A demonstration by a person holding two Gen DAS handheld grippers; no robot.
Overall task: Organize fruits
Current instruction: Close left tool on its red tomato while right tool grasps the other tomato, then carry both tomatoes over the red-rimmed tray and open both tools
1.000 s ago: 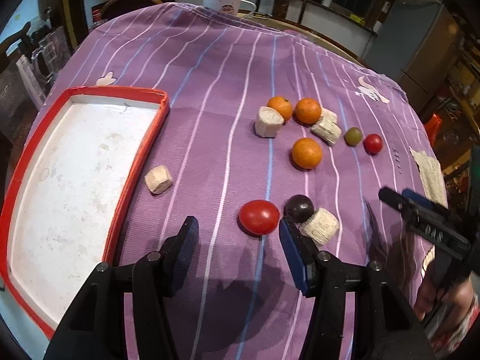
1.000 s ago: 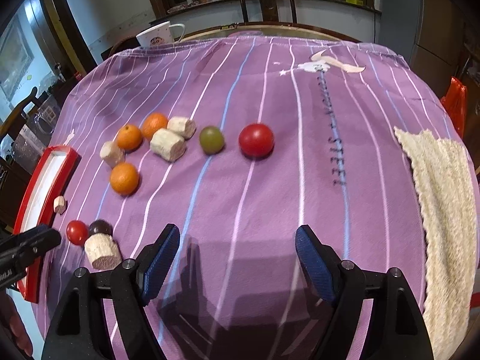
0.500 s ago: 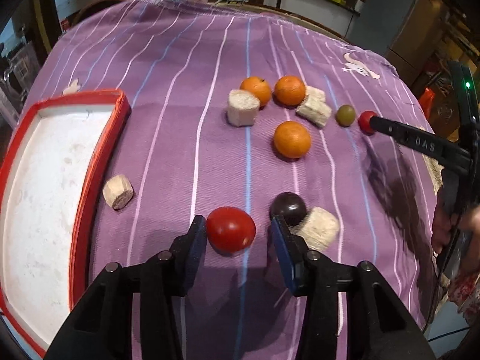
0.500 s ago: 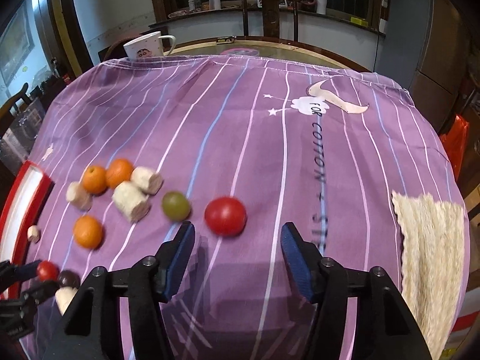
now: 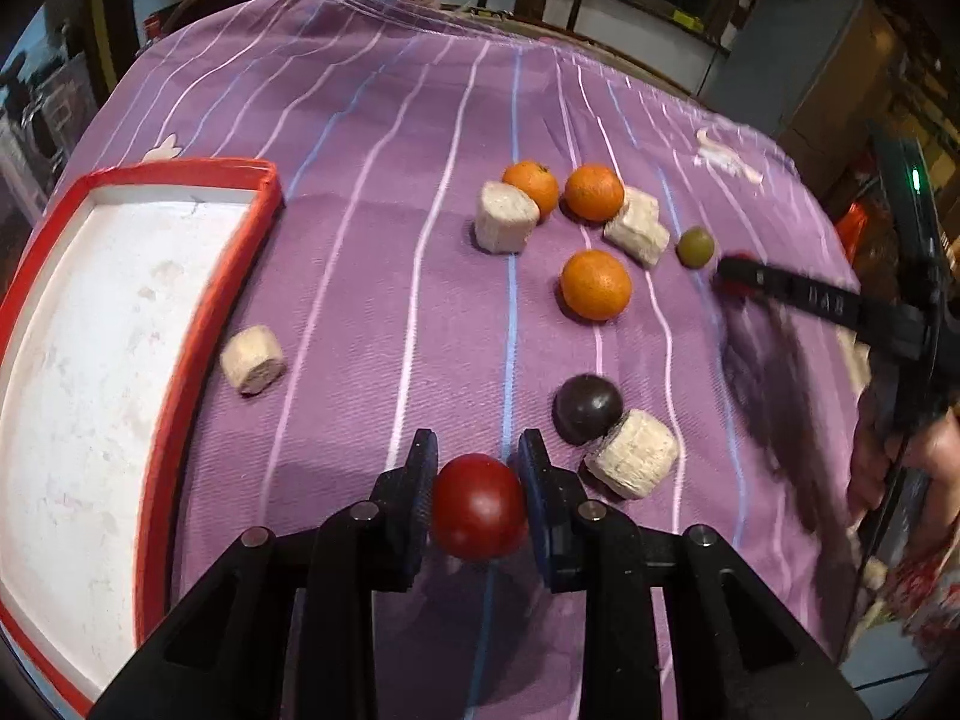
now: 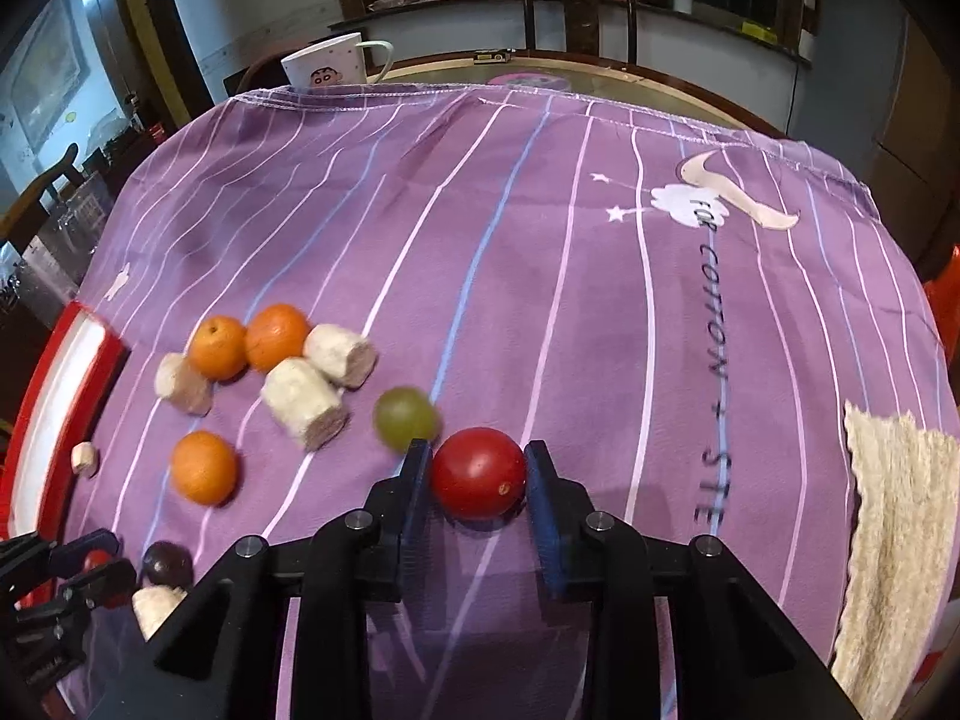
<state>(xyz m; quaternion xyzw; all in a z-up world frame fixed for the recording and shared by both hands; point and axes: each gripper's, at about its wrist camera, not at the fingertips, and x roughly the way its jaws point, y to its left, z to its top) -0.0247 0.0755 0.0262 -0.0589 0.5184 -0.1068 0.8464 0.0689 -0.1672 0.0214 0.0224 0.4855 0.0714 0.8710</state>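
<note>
My left gripper (image 5: 477, 450) is closing, its blue pads pressing both sides of a red tomato (image 5: 478, 507) that rests on the purple striped cloth. A dark plum (image 5: 587, 408) lies just right of it. My right gripper (image 6: 477, 453) is also closing, pads against a second red tomato (image 6: 478, 480), with a green grape (image 6: 405, 417) just to its left. Three oranges (image 5: 595, 285) sit mid-table. The red-rimmed white tray (image 5: 204, 324) lies on the left. In the right wrist view, the left gripper (image 6: 90, 564) shows at the lower left corner.
Several beige cylindrical chunks (image 5: 507, 225) lie among the fruit, one (image 5: 252, 358) beside the tray and one (image 5: 631, 453) touching the plum. A white mug (image 6: 327, 66) stands at the far table edge. A woven mat (image 6: 894, 540) lies on the right.
Both grippers have closed from wide open onto their red tomatoes. The right gripper came forward until its tomato sat between its fingers; the left one edged onto its tomato.
</note>
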